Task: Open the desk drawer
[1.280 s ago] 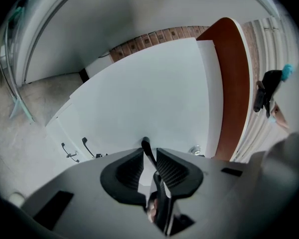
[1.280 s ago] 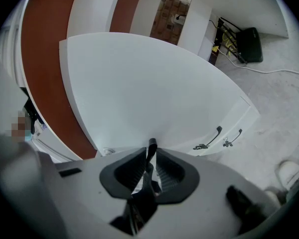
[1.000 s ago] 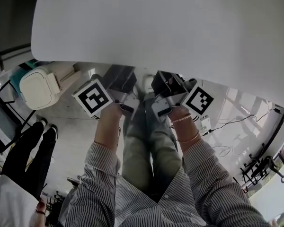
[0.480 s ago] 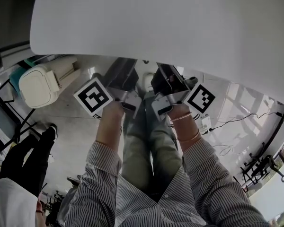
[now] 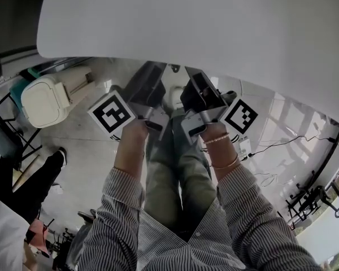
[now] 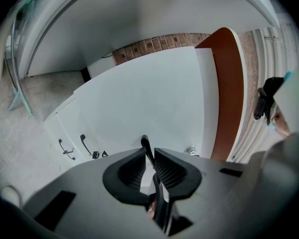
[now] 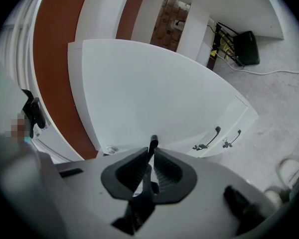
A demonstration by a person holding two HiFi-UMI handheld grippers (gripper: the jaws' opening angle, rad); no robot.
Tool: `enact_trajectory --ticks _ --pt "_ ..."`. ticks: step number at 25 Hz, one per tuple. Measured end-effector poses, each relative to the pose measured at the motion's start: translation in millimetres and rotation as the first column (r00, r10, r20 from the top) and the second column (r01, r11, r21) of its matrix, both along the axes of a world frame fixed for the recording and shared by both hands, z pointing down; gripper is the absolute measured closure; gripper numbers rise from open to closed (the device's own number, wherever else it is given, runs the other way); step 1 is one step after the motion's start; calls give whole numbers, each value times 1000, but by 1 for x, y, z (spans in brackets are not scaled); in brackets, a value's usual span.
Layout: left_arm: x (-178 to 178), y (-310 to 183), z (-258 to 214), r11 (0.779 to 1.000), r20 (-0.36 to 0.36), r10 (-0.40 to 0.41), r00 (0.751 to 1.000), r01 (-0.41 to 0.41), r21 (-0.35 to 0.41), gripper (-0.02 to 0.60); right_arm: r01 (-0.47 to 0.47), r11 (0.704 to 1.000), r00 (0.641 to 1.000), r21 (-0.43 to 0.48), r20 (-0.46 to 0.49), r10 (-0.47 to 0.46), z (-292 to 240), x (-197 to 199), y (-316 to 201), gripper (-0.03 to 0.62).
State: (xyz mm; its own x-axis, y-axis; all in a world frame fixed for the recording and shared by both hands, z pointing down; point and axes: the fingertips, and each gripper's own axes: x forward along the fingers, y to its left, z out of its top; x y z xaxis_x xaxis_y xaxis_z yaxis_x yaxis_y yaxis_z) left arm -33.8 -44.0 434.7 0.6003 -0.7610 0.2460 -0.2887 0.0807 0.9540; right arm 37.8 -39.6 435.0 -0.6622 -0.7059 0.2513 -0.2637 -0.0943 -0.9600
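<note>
The white desk top point(image 5: 214, 21) fills the upper part of the head view, and beneath its near edge the white drawer front point(image 6: 149, 93) faces both grippers. The left gripper point(image 6: 148, 158) and the right gripper point(image 7: 152, 158), held side by side just under that edge, have just been closing their jaws. Each is now clamped on a thin black handle point(image 6: 145, 144) that stands up between its ribbed pads point(image 7: 167, 169).

The desk top point(image 5: 186, 27) overhangs the person's legs point(image 5: 165, 174), a bin point(image 5: 45, 100) on the floor point(image 5: 85, 151) to their left.
</note>
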Motion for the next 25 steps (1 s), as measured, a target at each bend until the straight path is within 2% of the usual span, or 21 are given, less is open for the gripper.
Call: enact_trajectory --ticks 12,16,25 --pt "-8 24 4 1000 1 -5 1000 5 -11 522 14 1000 1000 -5 17 -13 3 -9 22 551" --pt "-7 28 4 1000 -23 -15 1000 14 -26 525 16 1000 1000 -15 27 -15 4 -8 26 551" --pt "-6 51 0 999 -18 13 1000 -14 -41 526 24 999 999 -23 24 -24 -1 -8 48 551"
